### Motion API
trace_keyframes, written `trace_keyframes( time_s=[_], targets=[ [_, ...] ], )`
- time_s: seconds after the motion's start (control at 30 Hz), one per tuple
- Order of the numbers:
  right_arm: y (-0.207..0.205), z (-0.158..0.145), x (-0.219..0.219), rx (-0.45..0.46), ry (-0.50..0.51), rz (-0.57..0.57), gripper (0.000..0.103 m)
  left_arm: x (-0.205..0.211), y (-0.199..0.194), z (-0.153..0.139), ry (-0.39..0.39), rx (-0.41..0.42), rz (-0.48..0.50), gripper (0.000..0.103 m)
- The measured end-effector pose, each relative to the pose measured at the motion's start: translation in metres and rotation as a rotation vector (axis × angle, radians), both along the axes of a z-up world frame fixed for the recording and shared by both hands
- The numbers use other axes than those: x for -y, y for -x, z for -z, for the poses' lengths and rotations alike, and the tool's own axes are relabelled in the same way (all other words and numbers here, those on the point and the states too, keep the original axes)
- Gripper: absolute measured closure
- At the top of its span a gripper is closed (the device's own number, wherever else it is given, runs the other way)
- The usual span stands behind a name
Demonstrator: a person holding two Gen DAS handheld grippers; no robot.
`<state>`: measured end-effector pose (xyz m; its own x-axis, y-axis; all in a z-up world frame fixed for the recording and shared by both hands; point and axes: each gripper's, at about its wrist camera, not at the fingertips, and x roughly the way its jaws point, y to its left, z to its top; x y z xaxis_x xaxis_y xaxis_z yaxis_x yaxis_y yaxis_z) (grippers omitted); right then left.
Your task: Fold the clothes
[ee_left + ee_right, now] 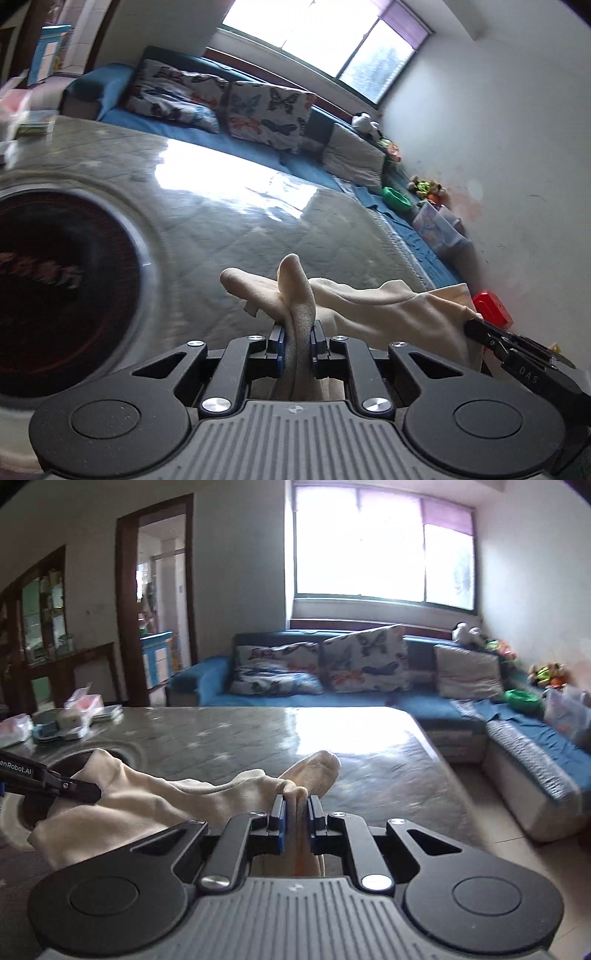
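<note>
Clamped between the pads of the left gripper (297, 341) is a bunched fold of one cream garment (388, 306), which stretches rightward to the right gripper (295, 821), itself pinched tight on another bunch of the same cloth. Both hold it lifted above the glossy grey table (258, 734). Three cushions sit on the blue sofa (207, 679): two butterfly-print, one plain grey. Readable writing: "DAS" on the right gripper's body, "enRobot.AI" on the left's.
</note>
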<state>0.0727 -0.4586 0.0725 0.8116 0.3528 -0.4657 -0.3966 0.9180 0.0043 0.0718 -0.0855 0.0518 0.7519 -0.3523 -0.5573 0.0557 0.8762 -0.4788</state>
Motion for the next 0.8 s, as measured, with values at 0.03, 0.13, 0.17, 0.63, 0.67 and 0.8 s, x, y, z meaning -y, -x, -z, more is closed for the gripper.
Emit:
trace_keyframes(
  time_s=[0.03,0.13,0.17,0.63,0.67,0.8],
  targets=[
    [-0.003,-0.001,0.004,0.005,0.01,0.017,0.093,0.008,-0.007,0.001,-0.008,0.0,0.011,0.089],
    [-0.017,0.004,0.022,0.002,0.048,0.091,0.093,0.023,-0.018,0.008,-0.069,-0.006,0.028,0.088],
    [-0.022,0.005,0.028,0.0,0.061,0.116,0.093,0.028,-0.022,0.011,-0.089,-0.007,0.033,0.085],
    [-0.055,0.043,0.023,-0.124,0.011,0.123,0.071,0.054,-0.05,0.022,-0.243,-0.018,0.042,0.07],
    [-0.061,0.047,0.017,-0.136,0.018,0.107,0.068,0.054,-0.053,0.022,-0.247,-0.02,0.045,0.07],
    [-0.078,0.06,-0.002,-0.165,0.051,0.068,0.065,0.059,-0.062,0.023,-0.27,-0.021,0.066,0.066]
  ],
)
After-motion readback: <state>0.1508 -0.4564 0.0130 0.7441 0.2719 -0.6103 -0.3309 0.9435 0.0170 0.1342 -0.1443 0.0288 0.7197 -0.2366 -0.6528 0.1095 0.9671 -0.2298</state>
